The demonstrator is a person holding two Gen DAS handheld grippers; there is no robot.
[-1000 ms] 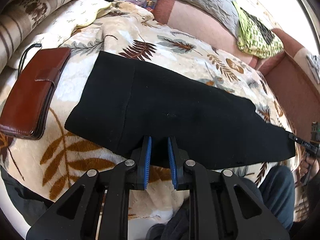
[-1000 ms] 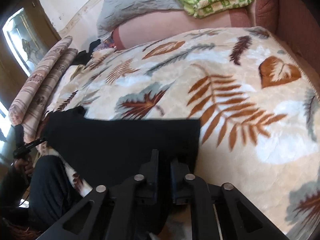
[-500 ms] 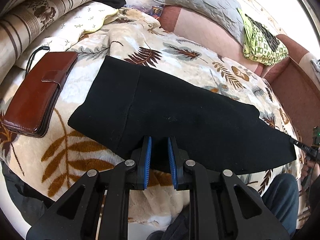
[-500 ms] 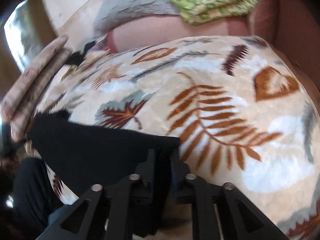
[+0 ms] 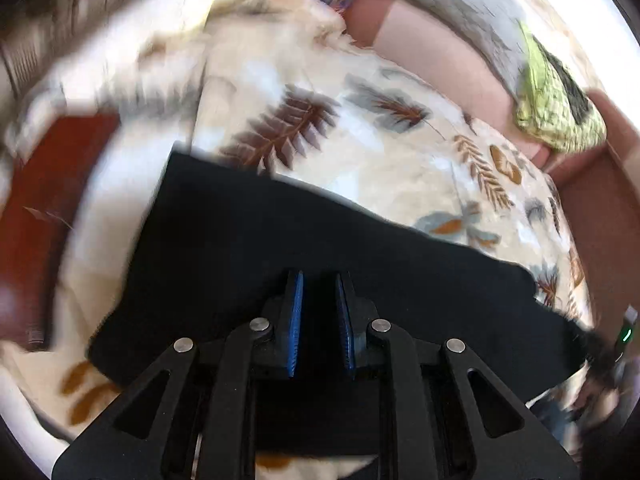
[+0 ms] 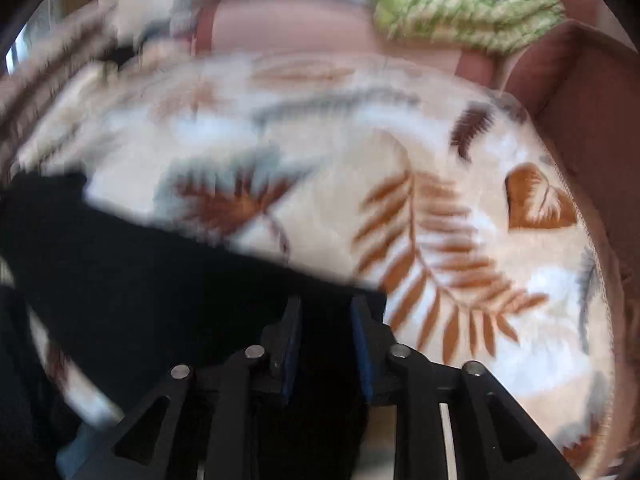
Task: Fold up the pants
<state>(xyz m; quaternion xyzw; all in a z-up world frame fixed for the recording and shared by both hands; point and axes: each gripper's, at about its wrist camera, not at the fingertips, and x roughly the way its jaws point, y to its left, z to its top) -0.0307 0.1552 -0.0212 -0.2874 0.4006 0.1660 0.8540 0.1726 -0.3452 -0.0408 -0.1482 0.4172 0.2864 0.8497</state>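
Across the leaf-print blanket [image 5: 400,168] the black pants [image 5: 320,240] lie in a long band. Each tool points forward, low over the near edge: the left tool [image 5: 319,276] has its blue pads narrowly apart with black cloth between them, and the right tool [image 6: 325,302] likewise grips the cloth near the pants' end.

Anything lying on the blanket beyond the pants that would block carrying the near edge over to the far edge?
Nothing visible does. The black pants fill both the left gripper and the right gripper, and the leaf-print blanket just past their far edge is bare. The brown wallet sits off to the left, beside the pants.
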